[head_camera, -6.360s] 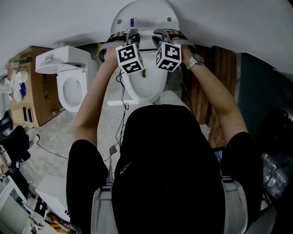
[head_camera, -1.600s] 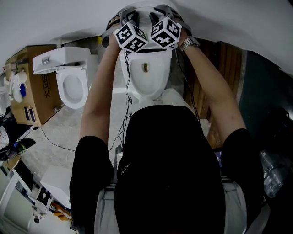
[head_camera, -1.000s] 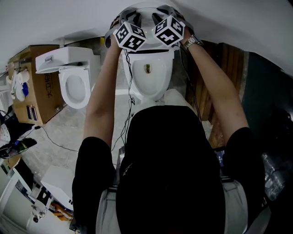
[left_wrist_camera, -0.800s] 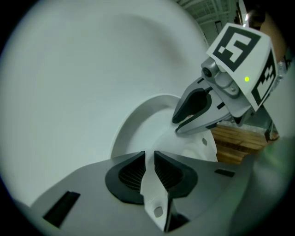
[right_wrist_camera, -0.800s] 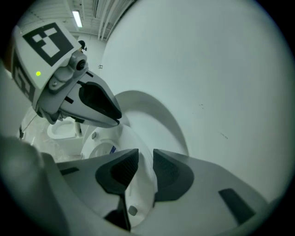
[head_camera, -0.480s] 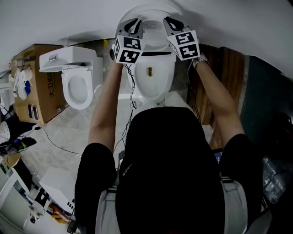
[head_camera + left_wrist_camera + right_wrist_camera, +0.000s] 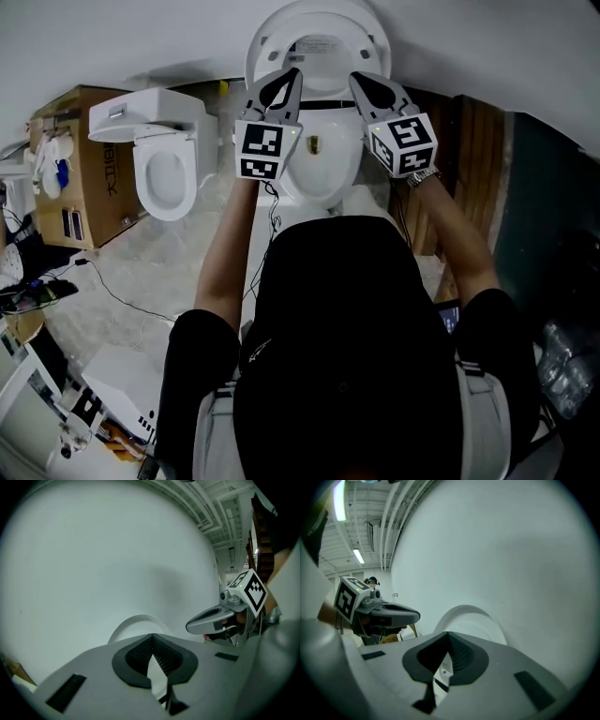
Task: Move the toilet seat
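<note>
While the head view looks down over a person (image 7: 342,375) in a black cap and shirt, the white oval toilet seat (image 7: 317,21) stands raised with the lid at the top of the picture. It is upright against the pale wall (image 7: 122,37) above the white toilet bowl (image 7: 319,173). Its long axis runs from the hinge up the picture, rounded end uppermost, and its underside faces the person. The left gripper (image 7: 289,77) and right gripper (image 7: 359,81) are held side by side and apart. Both point toward the lower part of the seat, their marker cubes nearest the person. Whether either tip touches the seat cannot be told here. A second white toilet (image 7: 161,169) stands at the left beside a brown cardboard box (image 7: 80,187).

From the left gripper view, that gripper's jaws have just closed. Their dark pads meet at the tips with nothing between them. Beyond them rises the seat's rounded white top edge against the wall, and the right gripper shows at the right, pointing the same way.

From the right gripper view, these jaws have just closed too, pads together and empty. The same white curve of the seat stands just past the tips, with the left gripper at the left.
</note>
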